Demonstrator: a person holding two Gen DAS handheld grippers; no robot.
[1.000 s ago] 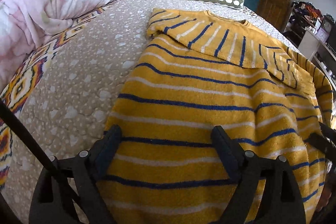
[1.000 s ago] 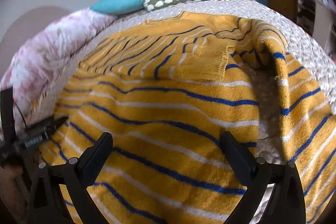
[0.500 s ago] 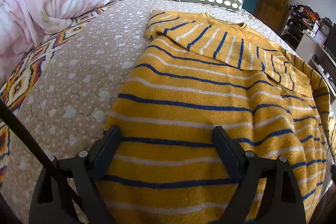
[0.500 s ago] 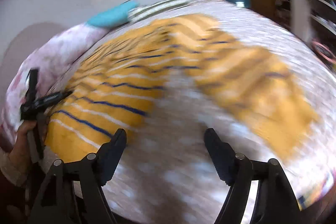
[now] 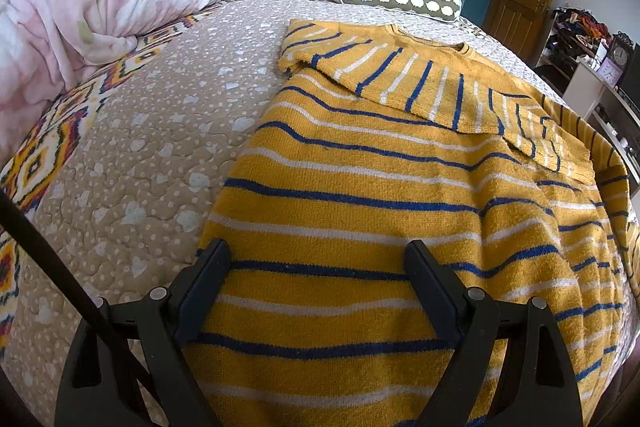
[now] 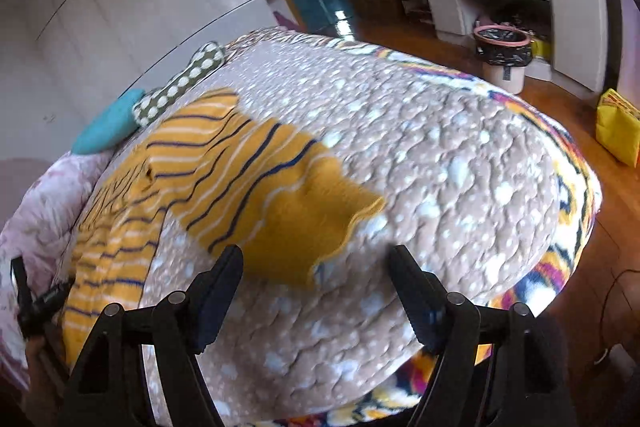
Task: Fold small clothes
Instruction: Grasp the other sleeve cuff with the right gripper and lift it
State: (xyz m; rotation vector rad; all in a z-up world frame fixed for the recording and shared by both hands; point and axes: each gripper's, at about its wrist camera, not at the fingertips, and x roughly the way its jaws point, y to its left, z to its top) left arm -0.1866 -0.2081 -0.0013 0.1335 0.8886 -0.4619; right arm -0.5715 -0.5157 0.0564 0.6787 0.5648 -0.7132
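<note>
Stripes of blue and white are running across the yellow knitted sweater (image 5: 360,195), which is lying flat on the spotted brown bed cover (image 5: 160,115). My left hand-held gripper (image 5: 316,267) is hanging wide apart over its hem. My right hand-held gripper (image 6: 316,267) is standing apart and empty near one sleeve (image 6: 288,203).

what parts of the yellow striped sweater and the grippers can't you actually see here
- Left wrist view: the hem of the yellow knitted sweater with blue and white stripes is hidden behind the open left gripper and cut by the bottom edge.
- Left wrist view: its far sleeve drops over the bed's right side.
- Right wrist view: motion blur smears the sleeve's edge ahead of the open right gripper.
</note>
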